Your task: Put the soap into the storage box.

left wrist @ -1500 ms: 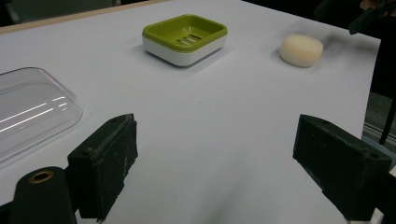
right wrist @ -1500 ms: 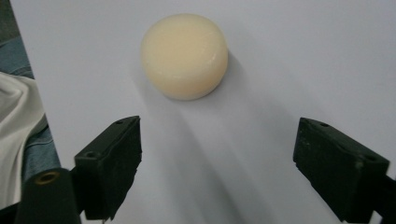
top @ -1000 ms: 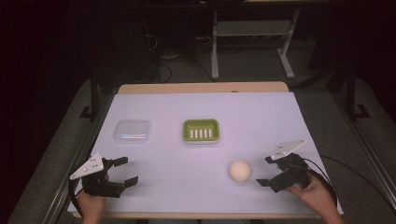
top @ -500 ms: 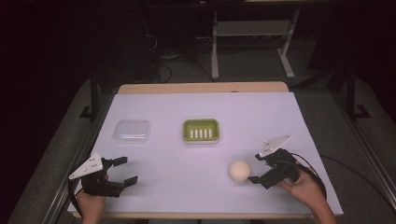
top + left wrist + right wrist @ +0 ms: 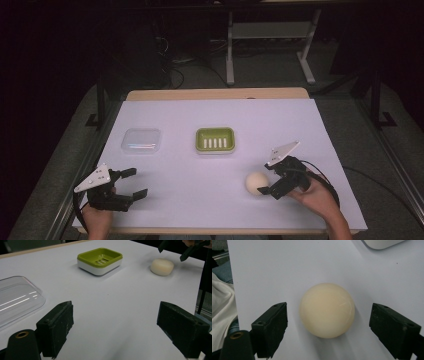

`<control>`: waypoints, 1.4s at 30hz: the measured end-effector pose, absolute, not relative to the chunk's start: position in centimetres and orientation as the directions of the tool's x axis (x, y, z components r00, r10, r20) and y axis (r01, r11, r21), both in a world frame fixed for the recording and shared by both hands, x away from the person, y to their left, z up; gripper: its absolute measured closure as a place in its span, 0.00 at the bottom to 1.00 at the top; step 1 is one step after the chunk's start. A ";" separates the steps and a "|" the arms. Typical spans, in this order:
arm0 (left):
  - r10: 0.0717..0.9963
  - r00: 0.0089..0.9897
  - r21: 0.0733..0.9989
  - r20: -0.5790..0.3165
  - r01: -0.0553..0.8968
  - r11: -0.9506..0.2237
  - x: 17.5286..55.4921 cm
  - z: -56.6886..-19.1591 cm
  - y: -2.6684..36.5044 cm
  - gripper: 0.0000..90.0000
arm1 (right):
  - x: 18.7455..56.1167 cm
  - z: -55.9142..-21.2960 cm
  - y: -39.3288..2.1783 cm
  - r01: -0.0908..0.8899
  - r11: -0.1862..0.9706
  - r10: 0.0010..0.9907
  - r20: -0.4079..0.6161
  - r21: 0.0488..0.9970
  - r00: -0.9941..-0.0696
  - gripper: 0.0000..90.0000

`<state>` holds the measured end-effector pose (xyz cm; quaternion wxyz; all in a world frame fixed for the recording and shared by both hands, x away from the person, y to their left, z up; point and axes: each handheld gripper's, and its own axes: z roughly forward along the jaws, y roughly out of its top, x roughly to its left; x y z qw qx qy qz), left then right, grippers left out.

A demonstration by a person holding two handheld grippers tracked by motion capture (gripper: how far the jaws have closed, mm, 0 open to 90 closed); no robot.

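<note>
soap bar: round, cream soap bar, lies flat on the table, near side of the soap dish and off to its right, well apart from it
right gripper: right gripper low at the soap bar, on the side away from the soap dish; jaws spread wide, one on each side of the bar, gaps showing on both sides in the right gripper view, nothing gripped
soap bar close up: soap bar sits between the two black jaws, not touched by either
left gripper: left gripper far from the soap dish, at the near left corner of the table; jaws wide apart, empty, only bare table between them
soap dish: green tray in a white base, soap dish at mid table, empty, slotted floor
clear lid: clear lid just left of the soap dish, level with it, flat on the table
left gripper view: soap dish ahead, clear lid to its left, soap bar to its right with the other gripper's jaw tips just past it
table: white sheet over a wooden top
</note>
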<state>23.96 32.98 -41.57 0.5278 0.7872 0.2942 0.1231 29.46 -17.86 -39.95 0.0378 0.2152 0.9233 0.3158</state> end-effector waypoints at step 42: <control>0.581 0.806 0.904 -0.113 0.326 -0.276 24.0 -41.5 32.6 0.15 | 30.3 -43.1 -15.2 0.364 0.777 0.402 0.040 0.514 -0.915 0.16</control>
